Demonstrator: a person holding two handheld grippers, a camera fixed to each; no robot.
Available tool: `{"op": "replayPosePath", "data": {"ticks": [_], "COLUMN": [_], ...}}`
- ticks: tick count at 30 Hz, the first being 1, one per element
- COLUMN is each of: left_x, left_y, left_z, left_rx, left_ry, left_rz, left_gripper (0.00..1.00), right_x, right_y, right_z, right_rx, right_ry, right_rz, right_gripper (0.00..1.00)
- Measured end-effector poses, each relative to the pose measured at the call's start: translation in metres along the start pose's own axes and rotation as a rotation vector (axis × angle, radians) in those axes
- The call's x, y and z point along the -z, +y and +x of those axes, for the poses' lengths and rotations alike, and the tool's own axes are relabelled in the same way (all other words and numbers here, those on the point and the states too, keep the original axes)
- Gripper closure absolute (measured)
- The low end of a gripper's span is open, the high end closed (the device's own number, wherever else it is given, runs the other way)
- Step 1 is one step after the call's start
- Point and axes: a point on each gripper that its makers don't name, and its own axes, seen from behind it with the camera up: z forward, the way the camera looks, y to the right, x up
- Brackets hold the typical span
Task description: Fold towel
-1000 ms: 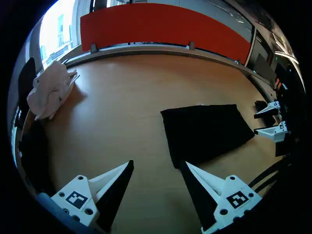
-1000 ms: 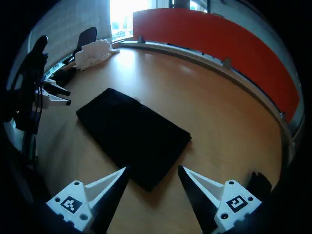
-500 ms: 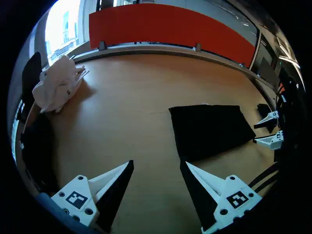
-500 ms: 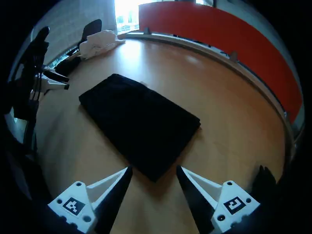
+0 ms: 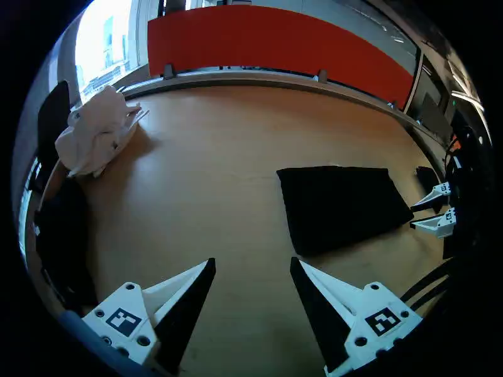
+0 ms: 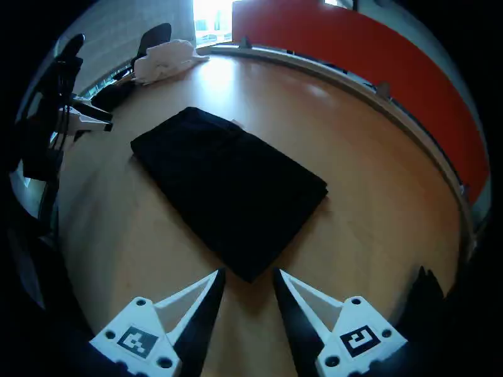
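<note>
Towel: black towel lying flat as a neat rectangle on the wooden table, roughly mid-table; no finger touching it.
Towel detail: a small pale bit shows at its far edge; too small to tell what it is.
Right gripper: right gripper low over the table at the near edge, pointing at the towel's nearest corner. That corner lies just beyond the fingertips, apart from them.
Right jaws: a narrow gap, fingers not meeting, bare table between them, nothing held.
Left gripper: left gripper over bare wood, with the towel ahead and to its right; the towel's near corner sits just beyond the right-hand fingertip.
Left jaws: spread wide, nothing between them but table.
Grippers relative to each other: in the left gripper view the right gripper shows small at the far right, just beside the towel's right-hand edge, its fingers apart. In the right gripper view the left gripper shows small at the far left, near the towel's left corner.
Far left corner of table: crumpled white cloth heap, well apart from the towel.
Beside the heap: dark chair at the table's edge.
Far edge: long red screen standing along the table's rim.
Beyond: bright window at far left.
</note>
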Motion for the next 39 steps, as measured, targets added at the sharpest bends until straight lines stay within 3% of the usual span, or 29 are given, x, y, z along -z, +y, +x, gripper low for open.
{"op": "replayPosePath", "data": {"ticks": [4,7,21,27,39], "left_x": [0.0,0.0,0.001,-0.001,-0.001], "left_y": [0.0,0.0,-0.002,-0.001,-0.005], "left_z": [0.0,0.0,0.001,0.0,0.002], "left_rx": [0.002,0.002,-0.002,-0.003,0.001], "left_ry": [0.0,0.0,-0.003,-0.004,-0.005], "left_rz": [-0.001,-0.002,0.001,0.001,0.005], "left_gripper": [0.12,0.13,0.12,0.12,0.12], "right_x": [-0.001,0.0,-0.005,-0.005,0.005], "right_y": [-0.001,0.0,0.002,0.003,0.001], "right_z": [-0.001,-0.002,-0.005,-0.002,0.013], "right_rx": [-0.002,-0.002,-0.001,0.01,-0.049], "right_ry": [-0.004,-0.005,-0.017,-0.01,0.034], "right_rz": [0.013,0.011,0.019,0.014,0.014], "right_gripper": [0.66,0.73,0.73,0.92,0.94]}}
